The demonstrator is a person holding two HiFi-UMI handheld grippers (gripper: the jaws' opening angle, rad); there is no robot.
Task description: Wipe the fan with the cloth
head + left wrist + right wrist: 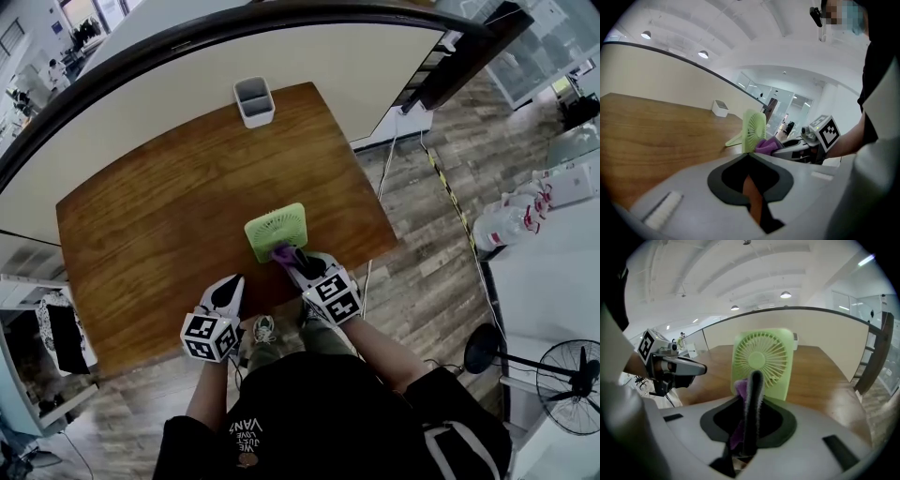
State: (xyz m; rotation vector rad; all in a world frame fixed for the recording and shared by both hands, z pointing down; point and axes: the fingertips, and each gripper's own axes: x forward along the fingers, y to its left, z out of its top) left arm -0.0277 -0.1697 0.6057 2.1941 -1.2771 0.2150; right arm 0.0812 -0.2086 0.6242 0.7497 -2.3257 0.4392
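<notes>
Head view: green fan [276,230] stands on the brown wood bench [159,216], near the front edge and approx mid-width, grille facing the person. Right tool [287,255] reaches in from the front edge w/ a purple cloth [281,250] at its tip, the cloth against the lower part of the fan's grille. Left tool [228,283] sits over the bench's front edge, left of the fan and apart from it, touching nothing.

Right tool view: both jaws are pressed together w/ the purple cloth pinched btwn them. A fold sticks out on the left side of the tips, and more cloth hangs down inside the tool's mouth. The fan fills the space right behind the tips, upright, round grille w/ a plain hub.

Left tool view: jaws fully closed, tips meeting, nothing btwn them. Only bench wood shows through the slot lower down. From here the fan is seen side-on, upright on a flat foot that runs out to the left, w/ the cloth bunched against its right face.

A white pen pot [254,101] stands at the bench's far edge, well apart from the fan. The person's black shirt [309,412] has white print, upside down in head view: "VANS" can be read, while the smaller lines under it are too small to read. Each tool's marker cube [336,296] has black-and-white squares only. A black floor fan [572,373] stands on the wood-look floor [431,281] at far right.
</notes>
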